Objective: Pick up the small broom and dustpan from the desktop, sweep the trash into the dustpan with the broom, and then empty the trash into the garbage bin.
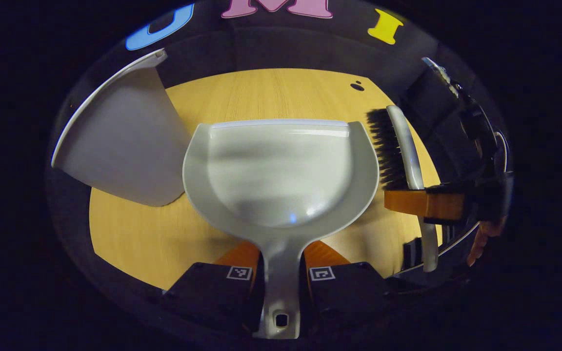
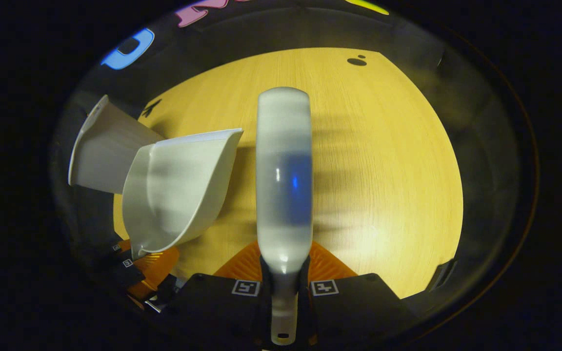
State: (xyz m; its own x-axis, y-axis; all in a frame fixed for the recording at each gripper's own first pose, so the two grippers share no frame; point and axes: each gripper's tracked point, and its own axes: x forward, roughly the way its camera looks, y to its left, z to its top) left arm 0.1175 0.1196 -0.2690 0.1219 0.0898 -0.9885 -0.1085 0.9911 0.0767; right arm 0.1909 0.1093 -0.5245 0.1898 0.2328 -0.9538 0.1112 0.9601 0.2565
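The left gripper (image 1: 281, 278) is clamped on the dustpan (image 1: 281, 170) handle, pan mouth pointing away over the table (image 1: 271, 92). The right gripper (image 2: 285, 287) is clamped on the broom (image 2: 283, 170), its long axis forward. The garbage bin (image 1: 120, 146) lies just left of the dustpan, nearer the left hand; small dark trash (image 1: 357, 87) lies far ahead.

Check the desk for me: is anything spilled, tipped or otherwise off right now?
The white plastic garbage bin leans tilted beside the pale grey plastic dustpan rather than standing upright. The dustpan looks empty. Small dark specks lie at the far edge of the wooden desktop, unswept. Nothing looks damaged.
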